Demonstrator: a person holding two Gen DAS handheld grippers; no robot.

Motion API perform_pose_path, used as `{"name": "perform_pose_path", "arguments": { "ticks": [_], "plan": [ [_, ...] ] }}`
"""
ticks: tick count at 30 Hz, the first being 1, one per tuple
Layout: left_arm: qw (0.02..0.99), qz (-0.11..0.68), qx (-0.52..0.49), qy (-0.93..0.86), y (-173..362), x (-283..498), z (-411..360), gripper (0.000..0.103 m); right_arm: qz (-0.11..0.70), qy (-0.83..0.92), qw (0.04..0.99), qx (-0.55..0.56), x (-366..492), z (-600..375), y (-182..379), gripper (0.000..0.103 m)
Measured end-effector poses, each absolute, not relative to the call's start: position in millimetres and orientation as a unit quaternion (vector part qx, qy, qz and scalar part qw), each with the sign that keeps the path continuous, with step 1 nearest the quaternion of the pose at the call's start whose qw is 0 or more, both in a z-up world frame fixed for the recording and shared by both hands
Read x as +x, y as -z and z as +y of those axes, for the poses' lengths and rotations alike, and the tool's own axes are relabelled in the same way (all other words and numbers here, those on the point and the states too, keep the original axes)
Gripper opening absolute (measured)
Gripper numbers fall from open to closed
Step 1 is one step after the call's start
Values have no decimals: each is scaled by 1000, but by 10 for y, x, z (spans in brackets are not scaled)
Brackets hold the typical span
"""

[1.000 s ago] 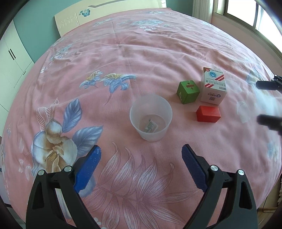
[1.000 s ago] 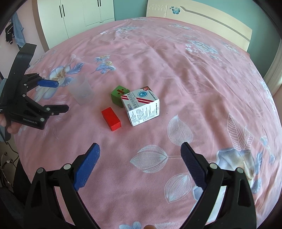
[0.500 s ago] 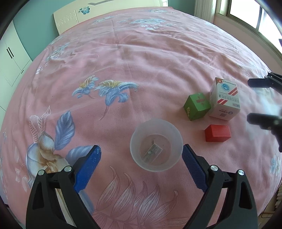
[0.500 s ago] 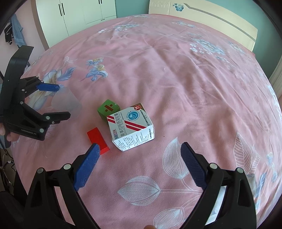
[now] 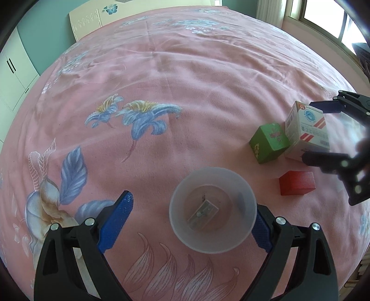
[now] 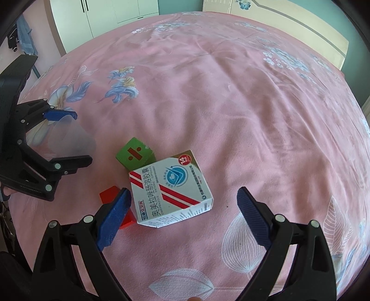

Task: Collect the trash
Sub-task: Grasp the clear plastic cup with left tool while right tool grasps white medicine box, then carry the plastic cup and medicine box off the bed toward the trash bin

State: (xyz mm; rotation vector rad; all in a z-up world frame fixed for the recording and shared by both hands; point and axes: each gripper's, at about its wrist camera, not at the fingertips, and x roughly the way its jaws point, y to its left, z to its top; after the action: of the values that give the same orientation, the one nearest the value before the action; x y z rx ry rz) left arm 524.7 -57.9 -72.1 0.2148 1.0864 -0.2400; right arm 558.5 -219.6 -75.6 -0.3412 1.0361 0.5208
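A translucent plastic cup [image 5: 212, 209] stands on the pink bedspread with a small wrapper [image 5: 203, 211] lying in its bottom. My left gripper [image 5: 188, 220] is open around the cup, which sits close to the right finger. A white medicine box [image 6: 171, 189] with red stripes lies between the open fingers of my right gripper [image 6: 183, 208]. A green cube [image 6: 135, 155] touches the box's far left corner. A red block [image 6: 111, 196] is partly hidden behind the right gripper's left finger. The left gripper [image 6: 82, 136] with the hazy cup [image 6: 71, 136] shows at the left.
The flowered bedspread [image 5: 161, 81] stretches far ahead, with a cream headboard [image 5: 92, 18] and white wardrobes [image 6: 104, 16] beyond it. In the left wrist view the right gripper [image 5: 308, 132] straddles the box [image 5: 307, 129], beside the green cube [image 5: 269, 142] and red block [image 5: 297, 183].
Both grippers have moved forward and down. The cup has come in between the left fingers, and the medicine box has come in between the right fingers. Both stay open.
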Motion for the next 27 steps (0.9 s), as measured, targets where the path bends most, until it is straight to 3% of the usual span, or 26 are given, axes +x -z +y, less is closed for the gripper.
{"name": "perform_pose_path", "arguments": {
  "ticks": [1, 3, 8, 10, 27],
  "plan": [
    [843, 515, 101, 114, 729, 5249, -576, 83, 489, -246, 820, -167, 5585, -2171, 770, 86],
    [839, 521, 97, 123, 749, 5254, -578, 72, 494, -252, 814, -172, 5592, -2136, 802, 69],
    [841, 518, 99, 126, 751, 5247, -607, 58, 502, -243, 809, -188, 5610, -2102, 862, 56],
    [839, 518, 101, 131, 747, 5246, -619, 49, 503, -245, 806, -192, 5599, -2088, 873, 55],
    [839, 516, 118, 125, 606, 5126, -533, 48, 521, -215, 806, -180, 5535, -2166, 721, 55]
  ]
}}
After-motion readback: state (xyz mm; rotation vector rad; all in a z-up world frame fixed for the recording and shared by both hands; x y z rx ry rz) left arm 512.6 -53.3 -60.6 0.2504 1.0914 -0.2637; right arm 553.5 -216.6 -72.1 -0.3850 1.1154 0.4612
